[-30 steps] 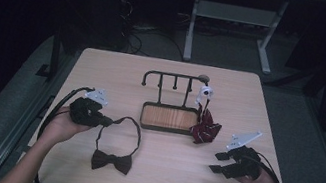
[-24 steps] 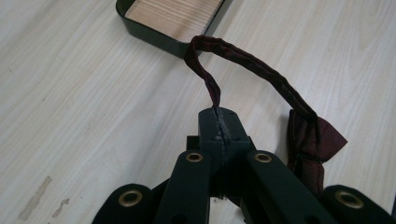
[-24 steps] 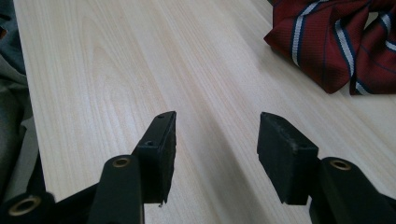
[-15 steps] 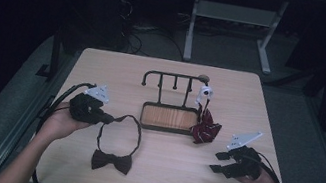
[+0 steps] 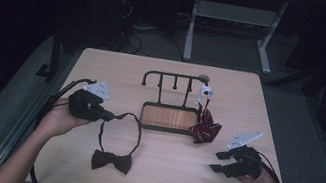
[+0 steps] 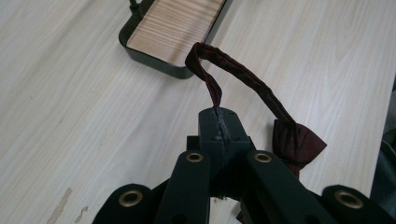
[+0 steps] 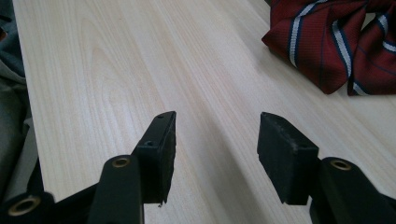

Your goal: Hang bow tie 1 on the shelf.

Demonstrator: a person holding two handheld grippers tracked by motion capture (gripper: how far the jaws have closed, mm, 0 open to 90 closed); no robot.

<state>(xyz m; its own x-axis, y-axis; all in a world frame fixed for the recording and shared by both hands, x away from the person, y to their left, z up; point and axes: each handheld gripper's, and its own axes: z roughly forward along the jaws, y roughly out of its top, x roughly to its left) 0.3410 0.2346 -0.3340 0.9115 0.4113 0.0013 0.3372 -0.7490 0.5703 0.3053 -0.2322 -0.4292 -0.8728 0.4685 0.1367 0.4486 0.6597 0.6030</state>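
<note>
Since a second ago the left tool point(image 5: 105, 115) has crept toward the stand point(image 5: 171, 102), clamped on the limp, light bow tie's point(image 5: 111, 161) strap over the tabletop point(image 5: 104, 68), while the right tool point(image 7: 212, 156) hovers open.

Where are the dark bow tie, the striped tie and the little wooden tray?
dark bow tie point(image 5: 111, 161), high view, on its knot.
striped tie point(image 7: 336, 42), right gripper view, on its red folds.
wooden tray point(image 5: 169, 118), high view, on its wood floor.

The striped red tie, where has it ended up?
In the high view the striped red tie hangs at the right end of the rack, by the wooden tray, ahead of the open right gripper.
</note>
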